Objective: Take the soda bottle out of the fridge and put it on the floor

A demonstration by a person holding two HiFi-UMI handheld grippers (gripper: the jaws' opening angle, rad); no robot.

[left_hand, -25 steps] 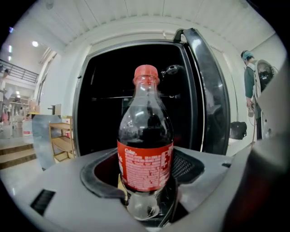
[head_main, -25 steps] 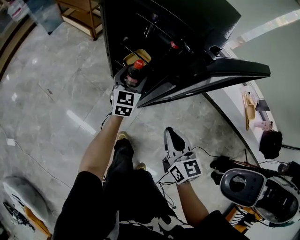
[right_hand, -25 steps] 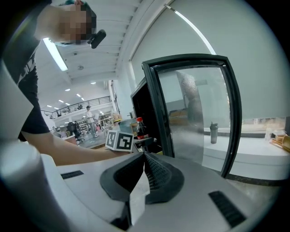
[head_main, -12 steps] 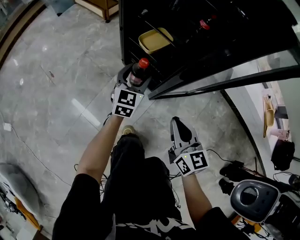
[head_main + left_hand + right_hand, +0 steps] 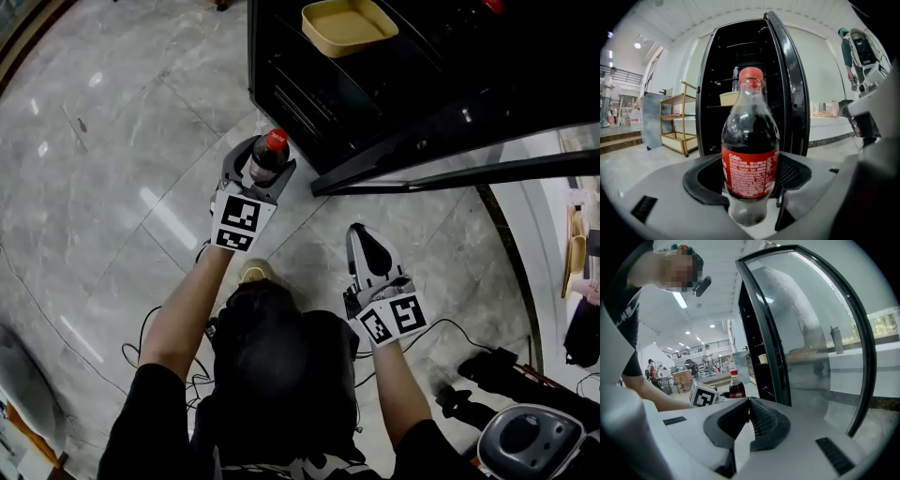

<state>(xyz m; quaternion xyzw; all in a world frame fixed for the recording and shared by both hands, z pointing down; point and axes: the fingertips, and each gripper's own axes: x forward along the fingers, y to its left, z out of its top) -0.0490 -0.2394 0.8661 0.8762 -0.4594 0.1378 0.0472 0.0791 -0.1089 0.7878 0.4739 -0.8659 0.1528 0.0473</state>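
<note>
The left tongs (image 5: 265, 156) hold the soda bottle (image 5: 751, 140) by its lower body. The two pads are spread wide and press on the bottle from both sides, just under the red label. The bottle stands upright in this grip. It has a red cap and dark drink inside, and its neck rises well above the tongs.

In the head view the bottle is outside the fridge (image 5: 375, 84), in front of the fridge's left corner and over the grey marble floor (image 5: 112, 187). I cannot tell if its bottom touches the floor, because the tongs cover it.

The fridge is black and its glass door (image 5: 450, 159) stands open to the right. A yellow tray (image 5: 349, 25) lies on a shelf inside. In the left gripper view a second bottle with a cap stands deeper in the fridge, behind the held one, but it is too small to tell more.

The right tongs (image 5: 749, 408) are closed, pad against pad, with nothing between them. They point towards the lower edge of the open door, well apart from the bottle and touching nothing. In the right gripper view the left tongs' marker cube (image 5: 703, 393) shows to the left with the bottle just beside it.

A wooden rack (image 5: 677, 122) stands on the floor to the left of the fridge. Black cables (image 5: 469, 366) and a round grey appliance (image 5: 530, 441) lie near the person's right side.
</note>
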